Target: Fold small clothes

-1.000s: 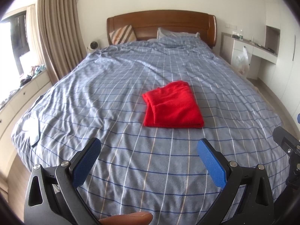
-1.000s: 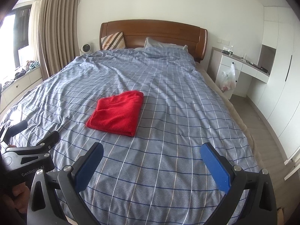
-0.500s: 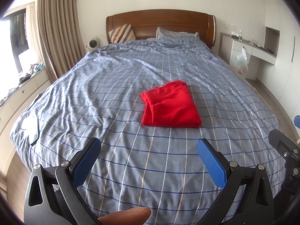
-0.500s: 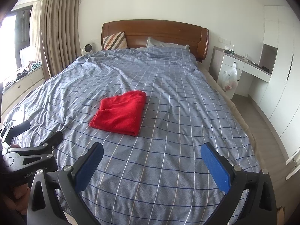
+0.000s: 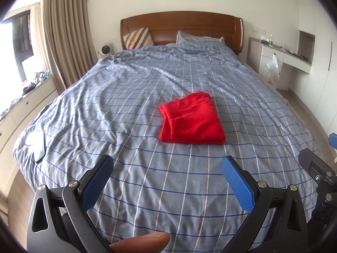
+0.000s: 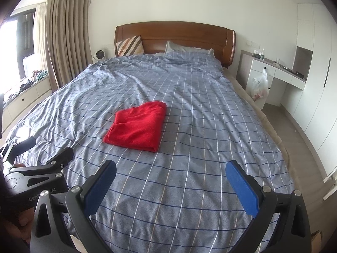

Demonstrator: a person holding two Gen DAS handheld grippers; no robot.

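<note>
- A bedroom: a wide bed covered by a blue checked duvet point(image 5: 126, 109) fills both views, with a wooden headboard point(image 5: 181, 23) at the far end, beige curtains point(image 5: 63, 31) on the left and a white desk unit point(image 6: 273, 71) on the right.
- The left gripper point(image 5: 167, 180) hangs over the near end of the bed with its jaws spread wide; nothing is between the blue pads point(image 5: 95, 186) and they touch nothing.
- The right gripper point(image 6: 170, 186) is likewise wide apart and holds nothing, over the near end of the duvet.
- The red garment point(image 5: 190, 121) lies folded into a flat, roughly rectangular stack, well ahead of both pairs of jaws: ahead and slightly right of centre for the left gripper, ahead and left of centre for the right one point(image 6: 137, 128).
- A broad stretch of bare duvet lies between the jaws and the garment's near edge, and on all sides of it.
- In the right wrist view the left gripper's black body point(image 6: 35, 172) sits just beside the right one, at lower left.
- The bed's right edge drops to a bare floor strip point(image 6: 303, 145) beside the cupboards.
- A fingertip point(image 5: 143, 241) shows below the left jaws.
</note>
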